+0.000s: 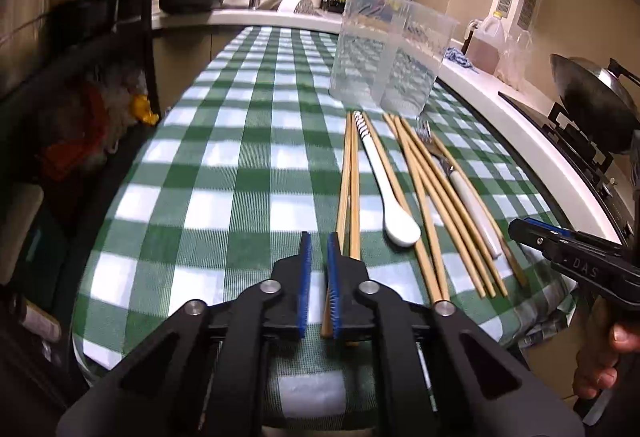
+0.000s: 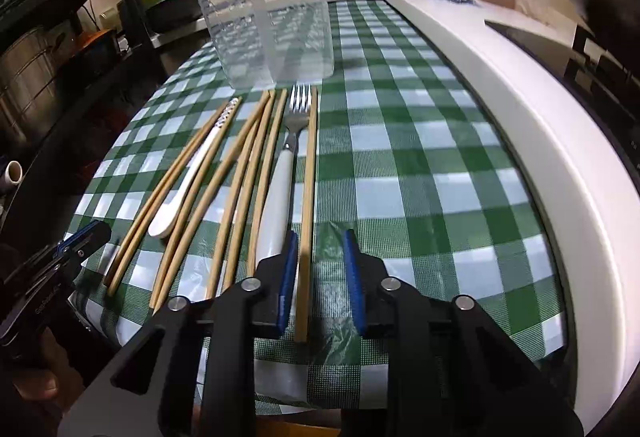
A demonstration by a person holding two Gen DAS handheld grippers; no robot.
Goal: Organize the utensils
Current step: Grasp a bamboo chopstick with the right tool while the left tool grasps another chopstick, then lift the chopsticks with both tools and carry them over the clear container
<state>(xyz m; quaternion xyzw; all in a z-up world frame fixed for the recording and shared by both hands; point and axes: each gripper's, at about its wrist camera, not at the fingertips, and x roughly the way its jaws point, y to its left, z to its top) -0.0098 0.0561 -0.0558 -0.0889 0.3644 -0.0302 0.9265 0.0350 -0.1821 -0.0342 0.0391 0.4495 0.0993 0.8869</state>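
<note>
A green-and-white checked tablecloth [image 1: 248, 165] covers the table, and every utensil lies on it in front of the pair of clear plastic containers [image 1: 390, 57] that stand upright, touching side by side, at the far end of the cloth. Nearest the containers, and fanned toward the near edge, lie several bamboo chopsticks [image 1: 436, 197]; among them, on the side away from the white counter [image 1: 520, 125], a white ceramic spoon [image 1: 384, 181] rests with its striped handle end pointing at the containers and its bowl toward the near edge. On the counter side of the spoon, between chopsticks, a fork [image 2: 288, 157] with a white handle lies with its tines just short of the containers' base. One single chopstick [image 2: 308, 205] lies just beside the fork, on its counter side, running straight away from the containers. The right gripper [image 2: 320, 277] sits low over the near end of that single chopstick, its blue-padded jaws spread apart with the stick between them, close to the left pad. The left gripper [image 1: 318, 277] is on the far side of the spoon from the fork, at the near ends of two more chopsticks [image 1: 348, 197]; its jaws stand a narrow gap apart and those sticks pass under its right pad, so no grip is seen.
</note>
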